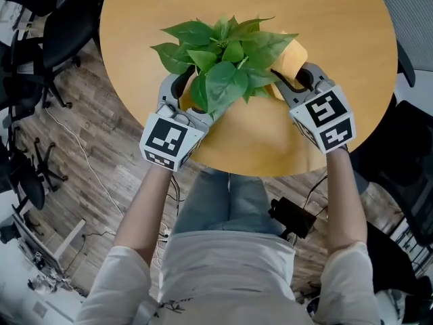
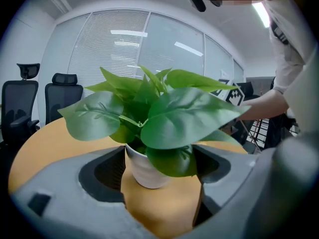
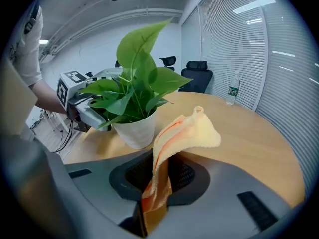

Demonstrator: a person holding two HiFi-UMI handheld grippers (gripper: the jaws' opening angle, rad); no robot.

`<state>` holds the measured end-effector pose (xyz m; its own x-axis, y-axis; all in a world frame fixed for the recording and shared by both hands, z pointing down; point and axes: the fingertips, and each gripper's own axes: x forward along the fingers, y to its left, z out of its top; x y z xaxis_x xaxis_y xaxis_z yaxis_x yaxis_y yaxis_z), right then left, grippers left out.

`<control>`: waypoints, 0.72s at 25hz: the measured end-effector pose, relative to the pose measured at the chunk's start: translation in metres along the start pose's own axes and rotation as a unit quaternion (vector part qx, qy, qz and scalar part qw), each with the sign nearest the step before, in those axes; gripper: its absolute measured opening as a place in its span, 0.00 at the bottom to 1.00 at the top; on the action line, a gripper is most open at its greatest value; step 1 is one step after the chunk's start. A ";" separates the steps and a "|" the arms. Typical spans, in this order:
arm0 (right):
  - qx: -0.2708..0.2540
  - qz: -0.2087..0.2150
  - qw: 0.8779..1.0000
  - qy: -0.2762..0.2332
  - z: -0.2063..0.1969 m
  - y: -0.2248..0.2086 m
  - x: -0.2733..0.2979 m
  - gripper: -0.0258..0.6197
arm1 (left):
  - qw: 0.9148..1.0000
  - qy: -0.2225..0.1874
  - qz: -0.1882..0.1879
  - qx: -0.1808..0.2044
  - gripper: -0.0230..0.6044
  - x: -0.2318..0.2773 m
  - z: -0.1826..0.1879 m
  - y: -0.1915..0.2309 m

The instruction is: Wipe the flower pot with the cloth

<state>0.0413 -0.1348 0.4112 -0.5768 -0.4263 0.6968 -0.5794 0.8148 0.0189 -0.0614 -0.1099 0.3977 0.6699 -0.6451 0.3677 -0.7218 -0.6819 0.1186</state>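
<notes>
**Now: pot by the table's near edge, open top beyond**

Our pot point(image 2: 145, 171) stands on the round table point(image 1: 169, 5), close to its near edge. Beyond it the top lies open to the far edge, where a bottle point(image 3: 231, 94) stands. Chairs point(image 1: 40, 39) crowd the floor off the left edge.

We hold the left gripper point(image 2: 159, 153) spread wide, the pot between its jaws, no pad seen pressing it. Our right gripper point(image 3: 158, 176) is clamped on the cloth point(image 3: 187, 128), just right of the pot.

We see a white, smooth pot that tapers downward. Broad green leaves point(image 1: 223, 66) overhang its rim.
</notes>
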 end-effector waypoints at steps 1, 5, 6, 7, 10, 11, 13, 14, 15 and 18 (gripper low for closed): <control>-0.007 0.004 1.000 0.005 0.001 0.001 0.004 0.13 | 1.000 -0.002 -0.001 0.001 0.69 0.000 0.000 0.001; -0.046 0.012 0.999 0.027 0.004 0.004 0.020 0.13 | 1.000 -0.005 -0.005 0.002 0.69 -0.001 0.001 0.002; -0.058 0.013 0.998 0.033 0.004 0.005 0.023 0.13 | 1.000 -0.006 -0.007 0.002 0.69 -0.001 0.001 0.002; -0.072 0.016 0.997 0.038 0.005 0.006 0.026 0.13 | 1.000 -0.007 -0.008 0.002 0.69 0.000 0.001 0.001; -0.106 0.024 0.993 0.049 0.010 0.013 0.032 0.13 | 1.000 -0.008 -0.009 0.003 0.69 0.000 0.000 0.001; -0.111 0.027 0.992 0.050 0.012 0.016 0.033 0.13 | 1.000 -0.007 -0.010 0.004 0.69 0.000 0.000 0.001; -0.115 0.031 0.992 0.051 0.015 0.021 0.035 0.13 | 1.000 -0.007 -0.009 0.004 0.69 0.000 0.000 0.002; -0.116 0.031 0.991 0.052 0.015 0.022 0.035 0.13 | 1.000 -0.007 -0.009 0.003 0.69 -0.001 0.000 0.002; -0.117 0.032 0.991 0.052 0.016 0.023 0.034 0.13 | 1.000 -0.007 -0.008 0.003 0.69 -0.001 0.000 0.002; -0.125 0.032 0.990 0.057 0.014 0.027 0.034 0.13 | 1.000 -0.006 -0.003 0.000 0.69 -0.001 -0.001 0.002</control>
<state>-0.0024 -0.1328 0.4251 -0.5308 -0.3360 0.7781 -0.3758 0.9162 0.1392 -0.0638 -0.1102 0.3982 0.6762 -0.6447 0.3565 -0.7175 -0.6860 0.1203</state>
